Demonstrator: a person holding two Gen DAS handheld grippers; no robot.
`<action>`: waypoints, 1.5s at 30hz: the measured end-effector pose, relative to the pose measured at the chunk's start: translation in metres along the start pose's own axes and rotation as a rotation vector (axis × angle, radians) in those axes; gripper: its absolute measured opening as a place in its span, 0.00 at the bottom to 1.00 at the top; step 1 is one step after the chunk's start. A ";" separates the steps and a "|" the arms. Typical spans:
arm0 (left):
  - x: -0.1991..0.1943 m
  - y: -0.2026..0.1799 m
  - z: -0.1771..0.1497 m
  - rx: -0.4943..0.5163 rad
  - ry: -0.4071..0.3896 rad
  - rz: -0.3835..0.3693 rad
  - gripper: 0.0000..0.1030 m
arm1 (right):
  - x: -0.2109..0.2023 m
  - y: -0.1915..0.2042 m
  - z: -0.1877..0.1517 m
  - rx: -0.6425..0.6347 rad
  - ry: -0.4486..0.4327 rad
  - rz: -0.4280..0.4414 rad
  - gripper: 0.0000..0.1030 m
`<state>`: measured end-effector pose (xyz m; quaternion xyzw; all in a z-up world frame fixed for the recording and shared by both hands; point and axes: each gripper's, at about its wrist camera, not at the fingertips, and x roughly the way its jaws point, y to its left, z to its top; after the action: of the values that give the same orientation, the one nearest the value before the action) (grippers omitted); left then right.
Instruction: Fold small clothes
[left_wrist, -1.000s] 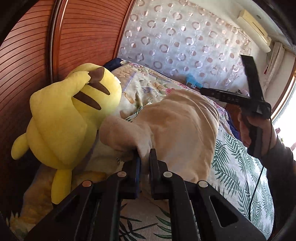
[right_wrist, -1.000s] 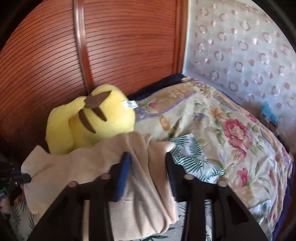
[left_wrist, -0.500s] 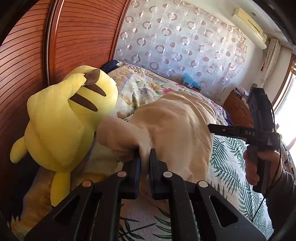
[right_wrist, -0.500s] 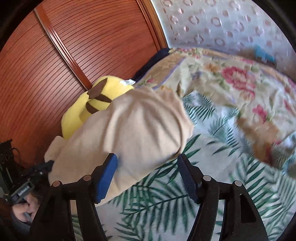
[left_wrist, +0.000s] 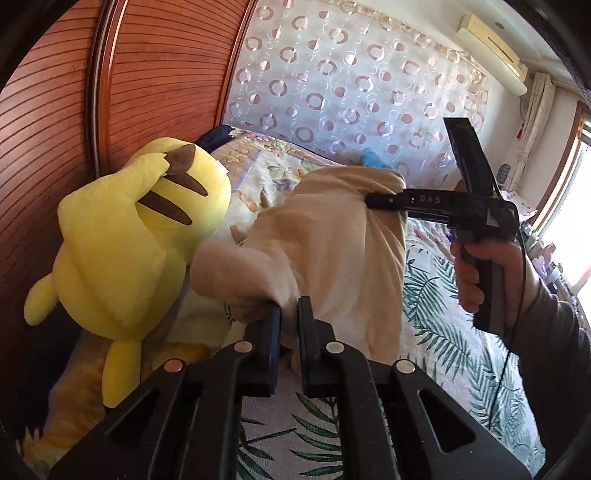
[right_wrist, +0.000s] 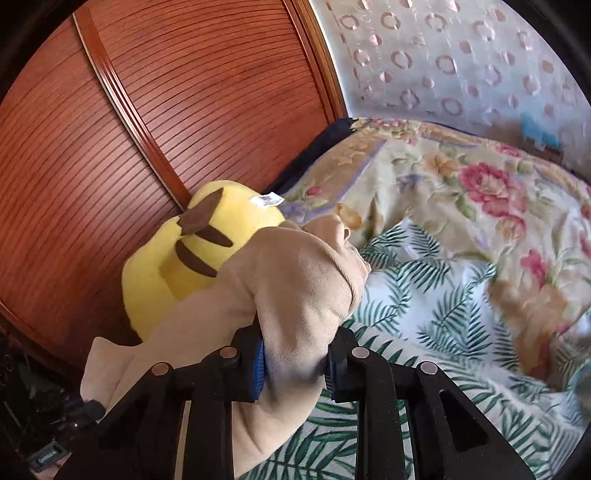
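Note:
A beige garment (left_wrist: 332, 243) is held up over the bed between both grippers. My left gripper (left_wrist: 288, 314) is shut on its near bunched edge. My right gripper (right_wrist: 295, 360) has a thick fold of the same garment (right_wrist: 295, 291) between its fingers, which have closed in on it. In the left wrist view the right gripper (left_wrist: 373, 201) reaches into the garment's far side from the right, held by a hand. The cloth hangs slack between the two grips.
A yellow plush toy (left_wrist: 129, 236) leans on the wooden slatted headboard (left_wrist: 155, 74) at left. The bed carries a palm-leaf sheet (right_wrist: 424, 295) and a floral quilt (right_wrist: 461, 177). A curtain with a ring pattern (left_wrist: 351, 74) hangs behind.
My right gripper moved back to the garment's far side and its fingers closed on a fold. My left gripper kept its grip and stayed roughly in place.

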<state>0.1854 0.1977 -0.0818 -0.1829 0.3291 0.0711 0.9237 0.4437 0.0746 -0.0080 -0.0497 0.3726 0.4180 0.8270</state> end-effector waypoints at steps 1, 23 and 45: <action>0.000 0.000 -0.001 0.011 0.000 0.009 0.09 | 0.000 0.002 -0.002 -0.012 0.016 -0.030 0.32; -0.073 -0.095 -0.025 0.304 -0.155 -0.021 0.81 | -0.177 0.049 -0.138 -0.013 -0.171 -0.258 0.65; -0.149 -0.204 -0.069 0.426 -0.208 -0.118 0.81 | -0.347 0.115 -0.299 0.109 -0.488 -0.541 0.87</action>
<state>0.0820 -0.0190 0.0227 0.0054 0.2284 -0.0353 0.9729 0.0588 -0.1954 0.0322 -0.0010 0.1595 0.1634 0.9736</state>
